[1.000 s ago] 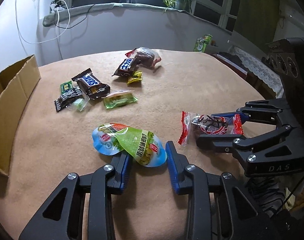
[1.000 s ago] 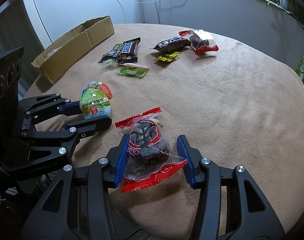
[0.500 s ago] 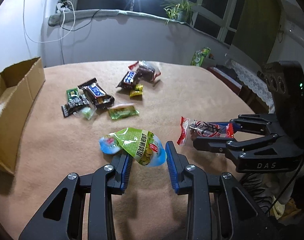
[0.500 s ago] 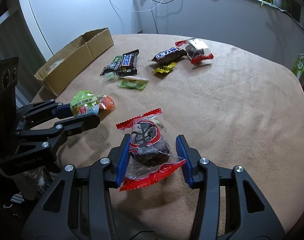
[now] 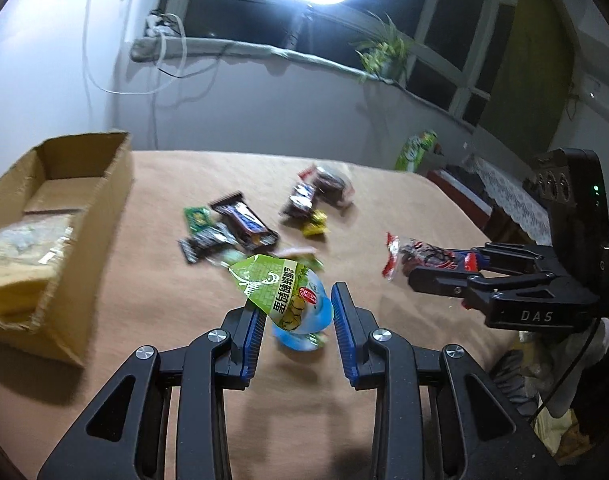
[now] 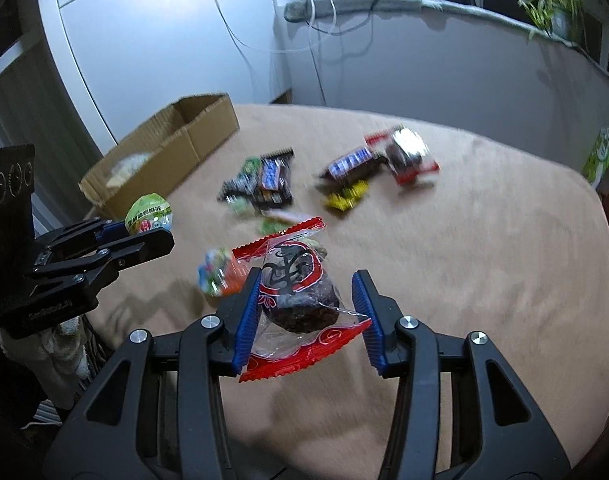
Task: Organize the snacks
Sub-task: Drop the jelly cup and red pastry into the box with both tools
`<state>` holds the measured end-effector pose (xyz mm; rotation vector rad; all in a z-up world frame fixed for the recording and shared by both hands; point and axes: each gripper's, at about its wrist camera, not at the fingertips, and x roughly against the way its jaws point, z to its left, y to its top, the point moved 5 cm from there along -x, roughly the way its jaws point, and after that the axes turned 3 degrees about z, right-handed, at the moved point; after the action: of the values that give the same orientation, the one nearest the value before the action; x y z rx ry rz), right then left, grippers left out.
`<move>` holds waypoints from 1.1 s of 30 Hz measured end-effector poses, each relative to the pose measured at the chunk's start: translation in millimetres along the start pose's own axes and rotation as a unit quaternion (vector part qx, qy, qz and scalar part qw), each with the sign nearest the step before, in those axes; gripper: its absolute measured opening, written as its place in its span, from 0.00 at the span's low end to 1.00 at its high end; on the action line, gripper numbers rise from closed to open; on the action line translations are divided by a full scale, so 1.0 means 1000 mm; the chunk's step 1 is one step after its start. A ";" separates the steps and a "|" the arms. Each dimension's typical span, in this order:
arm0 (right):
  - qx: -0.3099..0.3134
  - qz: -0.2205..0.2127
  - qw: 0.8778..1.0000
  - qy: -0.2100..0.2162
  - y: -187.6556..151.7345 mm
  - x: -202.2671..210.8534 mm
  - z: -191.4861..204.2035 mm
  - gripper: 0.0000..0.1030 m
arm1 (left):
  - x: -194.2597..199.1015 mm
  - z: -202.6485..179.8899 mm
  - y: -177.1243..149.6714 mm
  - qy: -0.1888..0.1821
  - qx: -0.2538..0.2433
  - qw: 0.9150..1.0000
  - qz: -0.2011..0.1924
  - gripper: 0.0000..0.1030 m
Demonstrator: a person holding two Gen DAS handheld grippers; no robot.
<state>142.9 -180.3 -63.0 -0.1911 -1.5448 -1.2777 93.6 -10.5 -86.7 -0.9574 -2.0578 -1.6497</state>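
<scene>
Left tool (image 5: pixel 296 322) gripped the green egg packet (image 5: pixel 282 292); right tool (image 6: pixel 310 316) clamped the red-wrapped cake (image 6: pixel 300 292), both lifted above the bench's (image 6: pixel 484 260) near edge. Cardboard box (image 5: pixel 60 216) sat at the left edge. Best carried level, released low inside.

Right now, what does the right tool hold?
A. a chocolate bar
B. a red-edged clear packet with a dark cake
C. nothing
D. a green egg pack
B: the red-edged packet sits between the right tool's fingers, above the table; the green pack is in the left tool.
</scene>
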 end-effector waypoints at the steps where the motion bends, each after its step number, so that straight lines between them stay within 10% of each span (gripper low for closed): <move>1: 0.004 -0.003 1.000 0.003 0.007 -0.001 0.004 0.46 | 0.002 0.006 0.003 0.002 0.005 1.000 -0.003 0.30; 18: 0.052 -0.021 0.995 0.088 0.125 -0.049 0.109 0.46 | 0.038 0.142 0.043 0.097 0.100 0.989 -0.049 0.30; 33: 0.081 0.014 0.993 0.089 0.166 -0.118 0.168 0.46 | 0.034 0.194 0.054 0.130 0.152 0.977 -0.076 0.30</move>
<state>202.1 74.9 -29.3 0.0059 -1.4796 -1.1105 135.1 189.7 -79.1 -0.4675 -2.1565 -1.3861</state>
